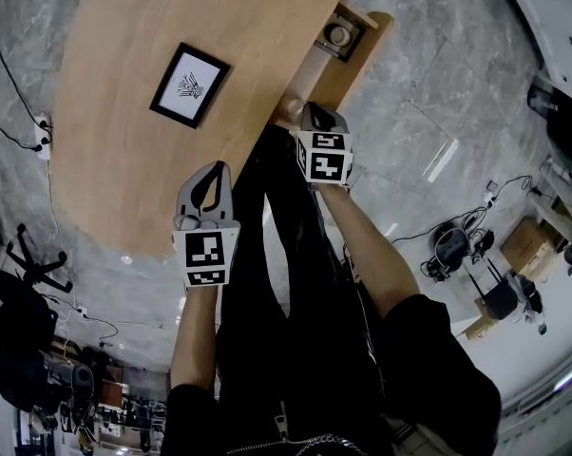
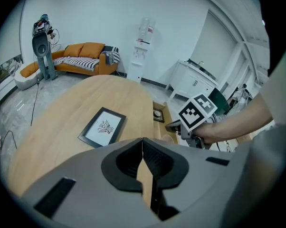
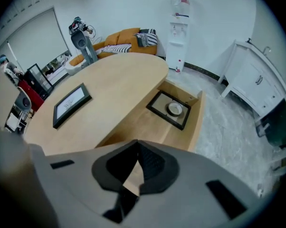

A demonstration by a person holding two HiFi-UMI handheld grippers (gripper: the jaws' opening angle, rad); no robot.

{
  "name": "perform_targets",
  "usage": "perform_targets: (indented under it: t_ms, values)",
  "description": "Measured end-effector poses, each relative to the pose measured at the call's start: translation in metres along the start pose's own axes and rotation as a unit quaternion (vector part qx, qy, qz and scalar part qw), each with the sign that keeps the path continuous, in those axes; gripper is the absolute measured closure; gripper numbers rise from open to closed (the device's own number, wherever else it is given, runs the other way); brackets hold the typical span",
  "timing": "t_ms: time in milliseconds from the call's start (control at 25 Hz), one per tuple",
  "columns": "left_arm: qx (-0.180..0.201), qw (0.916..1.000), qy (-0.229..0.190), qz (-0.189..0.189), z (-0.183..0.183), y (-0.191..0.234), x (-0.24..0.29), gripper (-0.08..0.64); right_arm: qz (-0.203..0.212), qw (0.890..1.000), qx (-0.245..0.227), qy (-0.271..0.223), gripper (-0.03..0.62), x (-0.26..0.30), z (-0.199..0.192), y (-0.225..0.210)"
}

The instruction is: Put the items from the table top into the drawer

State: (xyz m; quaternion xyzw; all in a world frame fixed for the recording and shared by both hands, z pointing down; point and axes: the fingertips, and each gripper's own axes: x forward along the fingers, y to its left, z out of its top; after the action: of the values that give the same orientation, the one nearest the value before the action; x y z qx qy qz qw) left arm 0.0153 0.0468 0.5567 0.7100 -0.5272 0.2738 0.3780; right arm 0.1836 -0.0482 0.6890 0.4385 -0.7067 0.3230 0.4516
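A black-framed picture (image 1: 189, 85) lies flat on the oval wooden table (image 1: 124, 179); it also shows in the left gripper view (image 2: 103, 127) and the right gripper view (image 3: 71, 103). At the table's right side a wooden drawer (image 1: 376, 27) stands pulled out. Inside it lies a smaller black frame with a round thing on it (image 3: 171, 109). My left gripper (image 1: 218, 169) hovers over the table's near edge, shut and empty (image 2: 142, 141). My right gripper (image 1: 310, 110) hangs above the drawer's near end, shut with nothing between its jaws (image 3: 137, 144).
The person's legs in black trousers (image 1: 295, 283) stand between table and drawer. On the marble floor to the right lie cables and gear (image 1: 457, 250). An orange sofa (image 2: 86, 56), a water dispenser (image 3: 178, 27) and a white cabinet (image 3: 254, 80) stand beyond the table.
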Motion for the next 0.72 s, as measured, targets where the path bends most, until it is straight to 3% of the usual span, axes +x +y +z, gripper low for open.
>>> perform_targets:
  t_ms: [200,480,720]
  values:
    - [-0.017,0.9997,-0.011,0.017,0.002,0.01,-0.011,0.546,0.071,0.997,-0.007,-0.044,0.581,-0.004,0.039,0.036]
    - [-0.05,0.9975,-0.021,0.044,-0.004,0.026,-0.026,0.546,0.125,0.987,-0.075,-0.064,0.581,0.001,0.085,0.078]
    - [-0.085,0.9936,-0.026,0.07,-0.016,0.039,-0.04,0.546,0.148,0.976,-0.149,-0.062,0.581,0.009,0.106,0.113]
